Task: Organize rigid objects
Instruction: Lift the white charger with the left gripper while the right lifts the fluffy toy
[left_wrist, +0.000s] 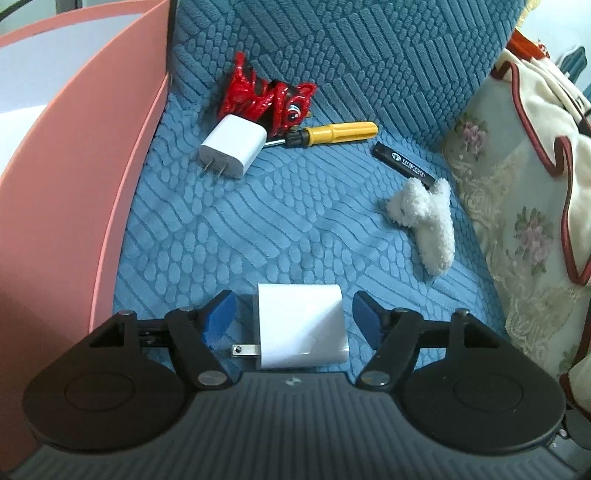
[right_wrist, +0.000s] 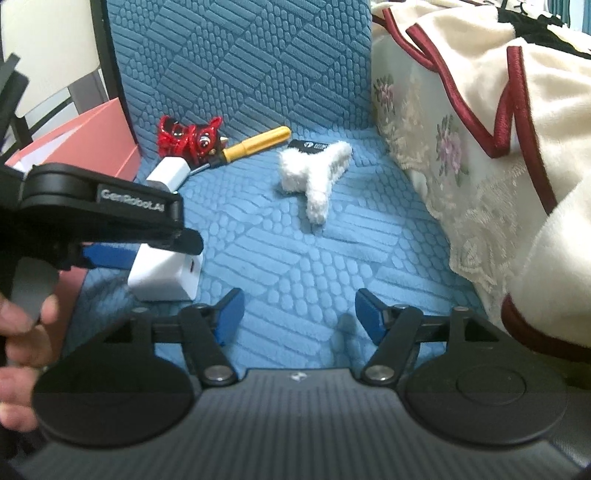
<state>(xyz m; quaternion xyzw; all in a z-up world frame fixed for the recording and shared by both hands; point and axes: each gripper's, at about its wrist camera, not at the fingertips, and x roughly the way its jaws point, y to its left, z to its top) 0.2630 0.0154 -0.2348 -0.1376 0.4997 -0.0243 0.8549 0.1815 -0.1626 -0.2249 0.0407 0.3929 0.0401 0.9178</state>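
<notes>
The left tongs (left_wrist: 291, 317) stand wide astride the near charger (left_wrist: 301, 326), light, stiff, slick-sided, best pinched across its flat faces; the right tongs (right_wrist: 299, 314) gape empty.

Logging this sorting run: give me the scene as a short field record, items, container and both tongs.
surface: blue textured cushion
container: pink box, left edge of the cushion
near charger: white plug charger lying between the left tongs, pads not touching it
far charger: second white charger beside red lion figurine
tools: yellow-handled screwdriver; black stick
soft item: white plush toy partly over the black stick's end
right tongs: open, nothing between them
</notes>
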